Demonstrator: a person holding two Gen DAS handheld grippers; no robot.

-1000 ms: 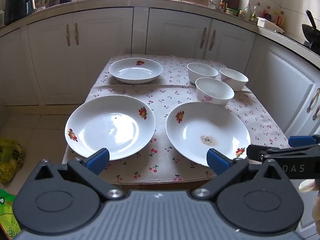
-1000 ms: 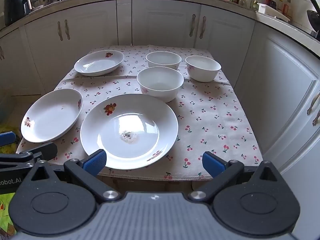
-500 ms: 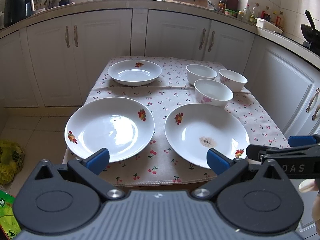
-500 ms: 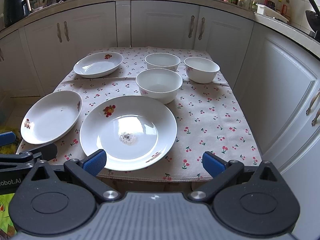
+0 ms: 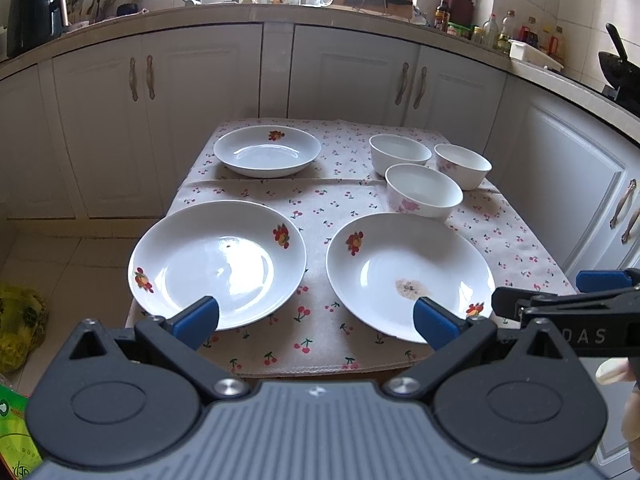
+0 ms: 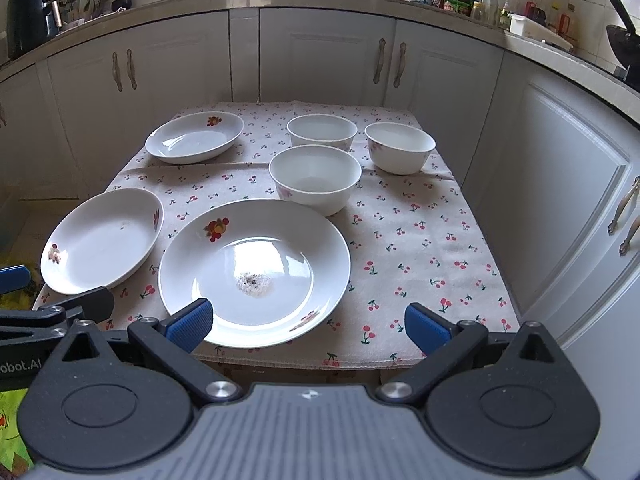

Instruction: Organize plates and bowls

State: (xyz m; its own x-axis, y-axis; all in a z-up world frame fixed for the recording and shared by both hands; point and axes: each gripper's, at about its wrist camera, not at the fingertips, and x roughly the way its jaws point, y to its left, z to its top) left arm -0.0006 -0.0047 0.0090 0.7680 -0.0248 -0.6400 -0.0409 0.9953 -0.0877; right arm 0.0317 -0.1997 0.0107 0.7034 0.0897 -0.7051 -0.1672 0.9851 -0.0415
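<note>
Both grippers gape empty at the table's near edge, the left gripper (image 5: pixel 316 318) facing the left plate (image 5: pixel 218 264), the right gripper (image 6: pixel 308 324) nearer the stained plate (image 6: pixel 256 270)

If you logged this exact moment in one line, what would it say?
left gripper: open, empty | right gripper: open, empty | three plates, three bowls: unstacked on cherry cloth

3 plates (image 6: pixel 254 270) & 3 bowls (image 6: pixel 315 178) on cherry cloth (image 6: pixel 416 248), right gripper (image 6: pixel 308 322) wide apart.
</note>
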